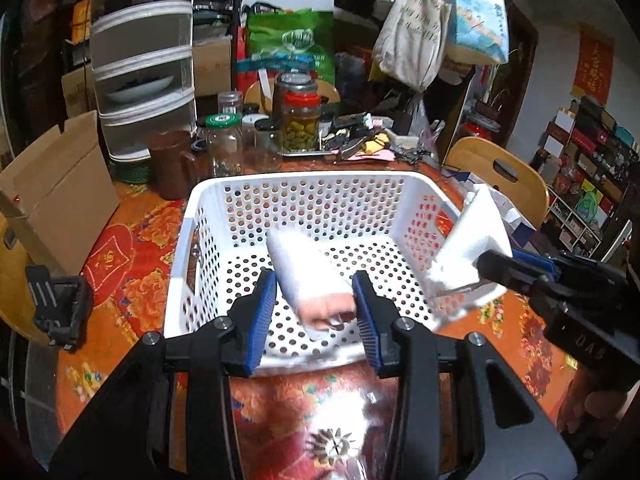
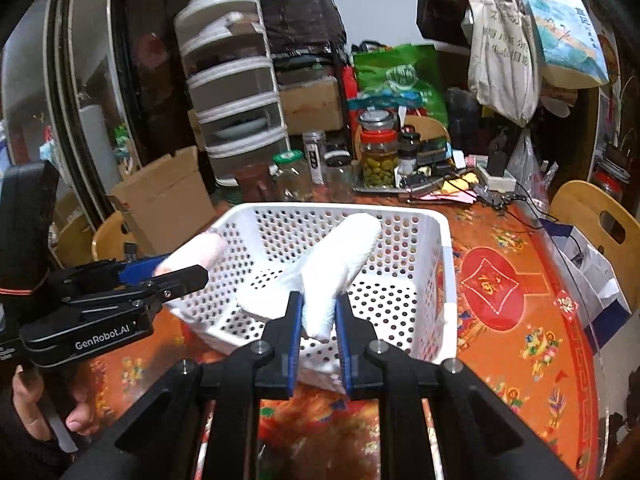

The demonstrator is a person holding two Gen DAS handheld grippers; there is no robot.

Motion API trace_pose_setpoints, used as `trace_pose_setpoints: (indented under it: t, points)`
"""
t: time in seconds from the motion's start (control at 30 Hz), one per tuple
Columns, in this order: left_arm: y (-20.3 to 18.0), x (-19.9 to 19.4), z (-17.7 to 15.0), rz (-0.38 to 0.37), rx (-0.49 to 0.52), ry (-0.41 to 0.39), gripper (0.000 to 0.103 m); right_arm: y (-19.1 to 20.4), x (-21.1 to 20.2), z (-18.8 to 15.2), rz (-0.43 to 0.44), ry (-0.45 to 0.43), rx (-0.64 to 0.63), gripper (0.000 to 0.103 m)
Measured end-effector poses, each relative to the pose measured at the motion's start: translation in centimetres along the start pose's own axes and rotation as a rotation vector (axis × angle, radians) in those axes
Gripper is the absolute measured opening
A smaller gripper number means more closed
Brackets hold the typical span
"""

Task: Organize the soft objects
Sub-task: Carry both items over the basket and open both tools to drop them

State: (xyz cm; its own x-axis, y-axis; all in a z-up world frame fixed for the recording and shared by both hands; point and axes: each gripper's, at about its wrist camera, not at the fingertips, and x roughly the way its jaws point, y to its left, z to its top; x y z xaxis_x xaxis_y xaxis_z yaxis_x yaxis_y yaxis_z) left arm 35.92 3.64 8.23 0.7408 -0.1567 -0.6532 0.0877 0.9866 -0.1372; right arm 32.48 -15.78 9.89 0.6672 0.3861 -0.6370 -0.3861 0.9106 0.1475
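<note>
While both tools work over the white perforated basket (image 1: 188,248) on the floral orange tablecloth (image 1: 132,280): left gripper (image 1: 316,312), pads parted wider than the pink-and-white rolled cloth (image 1: 308,276) between them (contact on either side unclear), cloth slanting above the basket floor. Right gripper (image 2: 318,322), clenched on a white folded towel (image 2: 340,264), held over the basket's near rim. Behind: glass jars (image 1: 300,120), cardboard box (image 1: 56,196).

There is one white basket (image 1: 200,216). There are two soft rolled cloths, one pink and white (image 1: 308,276) and one white (image 2: 340,264). There are two grippers, left (image 1: 316,312) and right (image 2: 318,320).
</note>
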Motion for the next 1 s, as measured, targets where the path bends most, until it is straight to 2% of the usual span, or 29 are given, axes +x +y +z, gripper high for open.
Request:
trace_pose_setpoints:
  t: [0.3,0.43,0.57,0.63,0.67,0.7,0.73,0.77,0.8,0.83,0.93,1.0]
  points:
    - [1.2,6.4,2.2,0.024,-0.029,0.110,0.030,-1.5,6.2,1.4,-0.028,0.119,0.024,0.014]
    - [2.3,7.8,1.9,0.038,-0.052,0.137,0.030,-2.0,8.3,1.6,-0.051,0.171,0.025,0.014]
    - [2.3,8.7,1.5,0.056,-0.032,0.146,0.031,-2.2,10.0,1.7,-0.052,0.217,0.018,0.015]
    - [2.3,8.6,1.4,0.056,-0.031,0.135,0.041,-2.4,10.3,1.6,-0.044,0.208,0.035,0.021]
    - [2.4,8.4,1.4,0.056,-0.033,0.120,0.057,-2.4,10.3,1.7,-0.045,0.208,0.038,0.024]
    - [2.4,8.0,1.4,0.064,-0.032,0.105,0.070,-2.5,10.3,1.7,-0.046,0.206,0.042,0.033]
    - [2.3,7.3,1.3,0.073,-0.028,0.080,0.074,-2.5,10.1,1.7,-0.047,0.200,0.042,0.044]
    - [2.3,6.9,1.3,0.074,-0.027,0.066,0.078,-2.4,9.9,1.7,-0.048,0.191,0.039,0.050]
    - [2.3,6.3,1.4,0.068,-0.027,0.052,0.080,-2.4,9.4,1.7,-0.047,0.176,0.037,0.060]
    - [2.3,5.8,1.4,0.062,-0.031,0.047,0.080,-2.3,8.9,1.8,-0.042,0.162,0.036,0.066]
    - [2.3,4.1,1.1,0.054,-0.027,0.029,0.081,-2.0,6.9,1.7,-0.033,0.120,0.027,0.067]
    - [2.3,2.6,0.5,0.051,-0.010,0.012,0.085,-1.5,4.9,1.2,-0.033,0.087,0.006,0.067]
